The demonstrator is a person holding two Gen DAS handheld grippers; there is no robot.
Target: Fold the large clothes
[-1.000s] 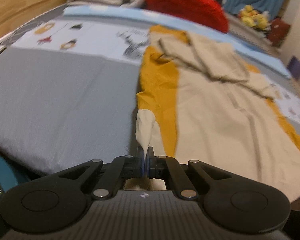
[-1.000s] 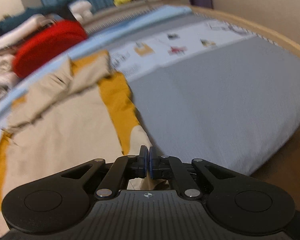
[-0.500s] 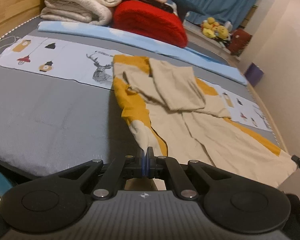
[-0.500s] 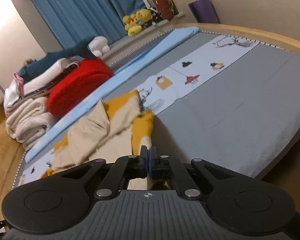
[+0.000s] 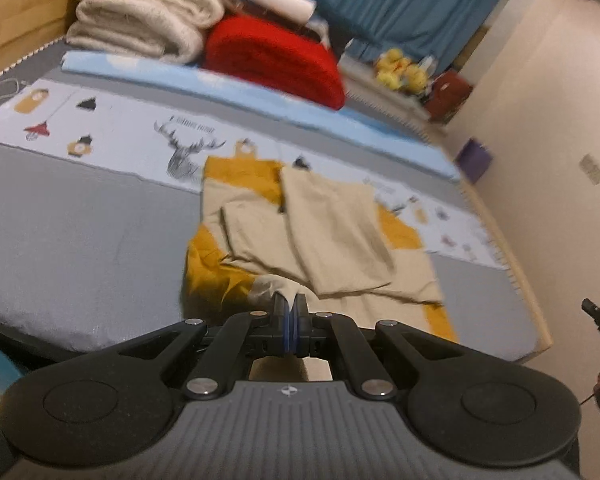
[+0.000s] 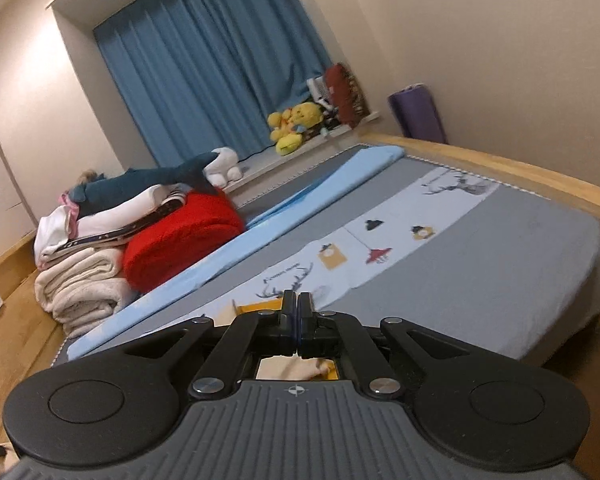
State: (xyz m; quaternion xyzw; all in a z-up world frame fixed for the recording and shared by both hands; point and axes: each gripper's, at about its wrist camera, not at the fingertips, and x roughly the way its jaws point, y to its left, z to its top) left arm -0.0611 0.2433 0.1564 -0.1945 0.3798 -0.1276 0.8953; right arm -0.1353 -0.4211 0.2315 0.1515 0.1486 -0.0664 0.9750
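Left gripper (image 5: 289,307) clamped on a near corner of the beige-and-mustard garment (image 5: 332,236). Right gripper (image 6: 297,307) pinched together too, cloth glimpsed beneath. Garment spread on the bed (image 5: 72,236), long axis running ahead toward the red blanket (image 5: 276,62); both hands at the near hem.

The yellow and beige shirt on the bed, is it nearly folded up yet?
Partly. Both beige sleeves already lie folded across the shirt. Right now the left gripper has its jaws shut on a bottom corner and holds it up off the bed. The right gripper is shut too, with cloth showing just beneath it. Left to do, probably: carry the bottom edge up toward the collar, lay it down and smooth it.
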